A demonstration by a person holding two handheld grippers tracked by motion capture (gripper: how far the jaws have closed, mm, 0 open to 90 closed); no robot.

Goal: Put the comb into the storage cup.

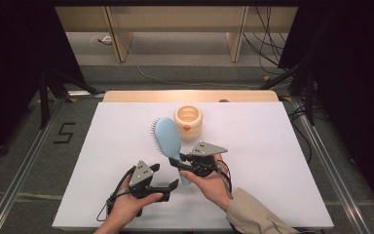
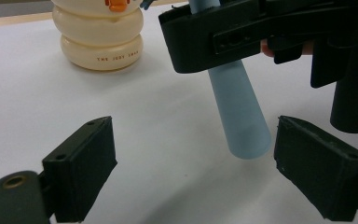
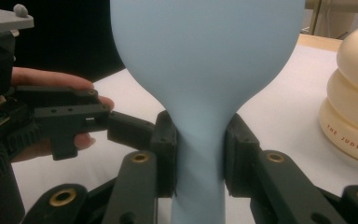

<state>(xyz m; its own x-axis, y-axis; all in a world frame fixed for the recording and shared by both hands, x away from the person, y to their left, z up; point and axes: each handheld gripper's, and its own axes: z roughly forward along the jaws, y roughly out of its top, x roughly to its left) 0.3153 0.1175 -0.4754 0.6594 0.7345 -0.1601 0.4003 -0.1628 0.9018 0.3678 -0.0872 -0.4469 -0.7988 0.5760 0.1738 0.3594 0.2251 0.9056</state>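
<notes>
A pale blue plastic hairbrush (image 1: 169, 141) lies over the white desk (image 1: 272, 161), its smooth oval back up and its bristles mostly hidden underneath. Its head sits just beside a cream, ringed, glossy cup (image 1: 188, 122), whose small printed lettering is cut off. The right claw (image 3: 199, 156) is clamped on the brush's narrow neck. The left claw (image 2: 193, 179) stands apart, gripping nothing, near the round handle end. Matte black jaws.
</notes>
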